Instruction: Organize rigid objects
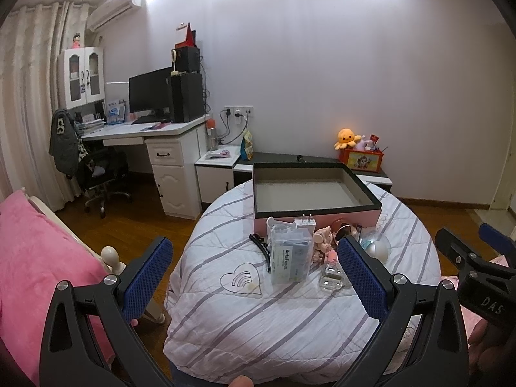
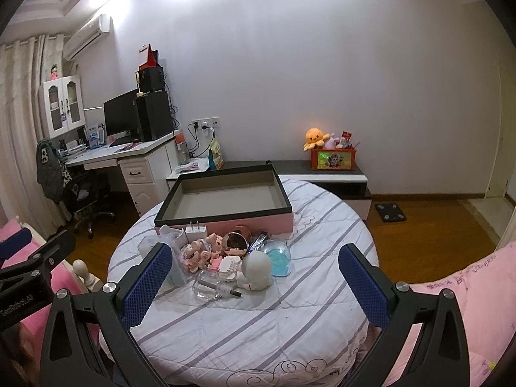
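Observation:
An empty pink box with a black rim stands at the far side of a round table under a striped cloth. In front of it lies a heap of small things: a clear floss box, a white charger, pink figurines, a rose-gold mirror, a white round figure, a blue-filled dome, a glass bottle. My left gripper and right gripper are both open and empty, hovering near the heap.
A pink bed lies at the left and a pink blanket at the right. A desk with a monitor, an office chair, low cabinets and an orange toy box line the far wall.

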Tool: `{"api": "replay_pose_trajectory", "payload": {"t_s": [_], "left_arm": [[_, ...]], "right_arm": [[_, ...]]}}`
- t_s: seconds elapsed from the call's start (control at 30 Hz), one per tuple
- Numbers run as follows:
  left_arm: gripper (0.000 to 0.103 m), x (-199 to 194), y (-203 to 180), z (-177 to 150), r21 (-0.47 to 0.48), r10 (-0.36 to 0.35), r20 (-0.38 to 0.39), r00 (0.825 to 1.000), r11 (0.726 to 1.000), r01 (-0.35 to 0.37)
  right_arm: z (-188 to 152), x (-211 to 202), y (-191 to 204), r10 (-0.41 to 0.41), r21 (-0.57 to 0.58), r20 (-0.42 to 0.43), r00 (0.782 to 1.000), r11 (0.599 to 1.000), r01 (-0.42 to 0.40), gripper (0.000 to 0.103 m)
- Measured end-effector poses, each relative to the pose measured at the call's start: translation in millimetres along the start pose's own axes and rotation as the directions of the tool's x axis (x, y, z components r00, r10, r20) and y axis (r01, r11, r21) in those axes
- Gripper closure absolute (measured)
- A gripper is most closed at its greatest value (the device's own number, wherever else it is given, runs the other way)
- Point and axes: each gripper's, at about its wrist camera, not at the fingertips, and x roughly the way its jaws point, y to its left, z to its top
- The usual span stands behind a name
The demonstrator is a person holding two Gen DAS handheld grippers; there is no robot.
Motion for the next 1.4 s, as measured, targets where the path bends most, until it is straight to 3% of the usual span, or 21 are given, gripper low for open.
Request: {"api": "replay_pose_trajectory", "payload": {"t_s": [0.6,1.0,1.4], "left_arm": [[0.0,58.5,0.9,-23.0,-0.015,-0.026,-0.098,0.995,1.0,0.025],[0.0,120.3,-9.8,-48.0,-0.016,-0.056,-0.212,0.976,0.998,0.054],[0.0,182.7,-19.3,-54.3,-0.064,-0.068,-0.241,0.968,0.996,0.054]], "right_arm": [[-22.1,52.6,-4.6,-0.008,-0.033,-0.11,0.994,0.999,0.004,0.0],[-38.3,107.9,-20.3,0.013,-0.012,-0.255,0.967,1.0,-0.016,0.0],[-39.9,165.3,-28.5,0.063,0.026,-0.337,0.94,0.998,-0.057,0.001]]}}
